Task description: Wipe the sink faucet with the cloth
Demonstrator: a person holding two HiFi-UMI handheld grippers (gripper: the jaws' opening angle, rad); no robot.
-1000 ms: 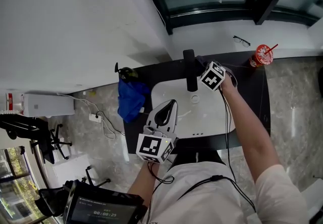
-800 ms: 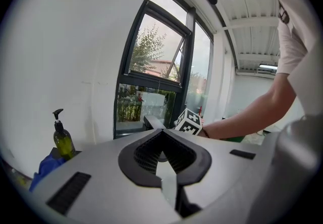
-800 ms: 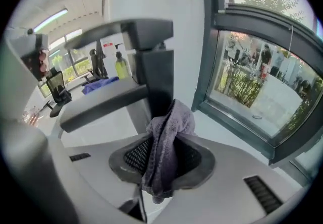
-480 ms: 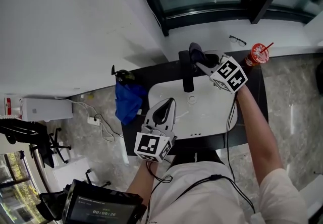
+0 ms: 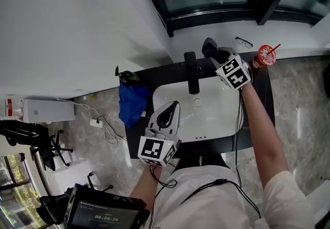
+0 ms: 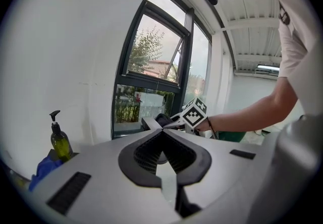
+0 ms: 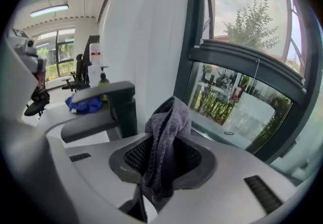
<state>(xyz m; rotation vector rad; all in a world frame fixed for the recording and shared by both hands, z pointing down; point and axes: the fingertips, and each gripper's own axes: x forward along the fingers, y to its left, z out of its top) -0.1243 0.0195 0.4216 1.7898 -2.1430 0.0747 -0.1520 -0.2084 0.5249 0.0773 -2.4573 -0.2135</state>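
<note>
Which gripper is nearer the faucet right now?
Right. The right gripper, holding the cloth, is just right of the faucet; the left gripper hangs over the sink's near edge, farther away.

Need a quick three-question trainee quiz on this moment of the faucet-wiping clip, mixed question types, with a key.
1. Multiple choice: what is clamped in the right gripper?
A. a grey cloth
B. a pair of glasses
C. a red cup

2. True or false: the left gripper is holding something.

3. Fill in the blank: in the head view, the soap bottle stands on the counter to the ____ of the sink.

Key: 1 A. 2 False: its jaws are together with nothing between them. 3 left.
</note>
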